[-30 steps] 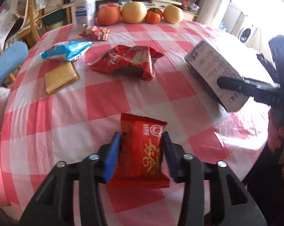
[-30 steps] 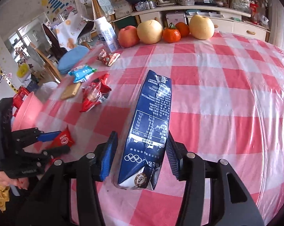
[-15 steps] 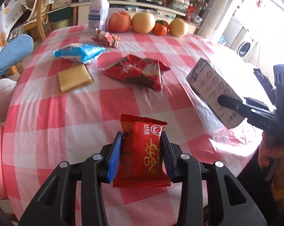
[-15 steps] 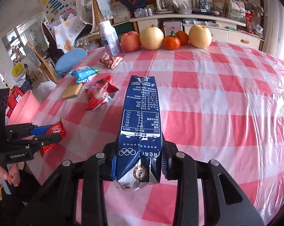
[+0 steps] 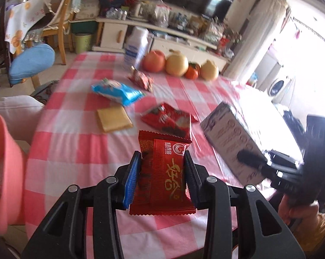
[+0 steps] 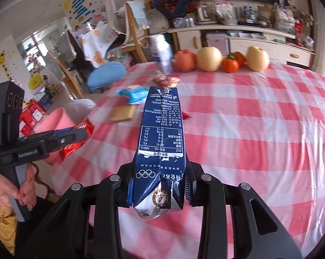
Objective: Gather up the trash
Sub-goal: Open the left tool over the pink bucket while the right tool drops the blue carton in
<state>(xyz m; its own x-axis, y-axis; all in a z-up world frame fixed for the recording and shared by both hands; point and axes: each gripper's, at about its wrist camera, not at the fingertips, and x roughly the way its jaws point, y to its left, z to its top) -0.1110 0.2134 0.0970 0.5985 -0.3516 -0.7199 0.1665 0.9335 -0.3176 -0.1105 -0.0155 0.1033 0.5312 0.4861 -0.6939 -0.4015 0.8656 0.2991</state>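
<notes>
My left gripper [image 5: 162, 159] is shut on a small red snack packet [image 5: 164, 172] and holds it above the near edge of the checked table [image 5: 76, 142]. A dark blue milk carton [image 6: 162, 125] juts forward from my right gripper [image 6: 160, 174], which is shut on the carton's crumpled end. Each gripper shows in the other view: the right one [image 5: 248, 157] with the carton [image 5: 229, 142], the left one [image 6: 76, 133] with the red packet [image 6: 84, 129]. On the table lie a blue wrapper [image 5: 117, 91], a red snack bag [image 5: 169, 120], a small red wrapper [image 5: 141, 78] and a flat tan packet [image 5: 114, 118].
A pink bin [image 5: 2, 168] stands on the floor left of the table. Several fruits [image 5: 176, 65] and a white bottle [image 5: 136, 47] line the table's far edge. A chair with a blue cushion [image 5: 30, 62] stands beyond the left side. A hand [image 6: 2, 190] grips the left tool.
The right jaws closed on the carton and lifted it off the table. Both grippers rose and drew back toward the table's near edge; the red packet rose with the left one.
</notes>
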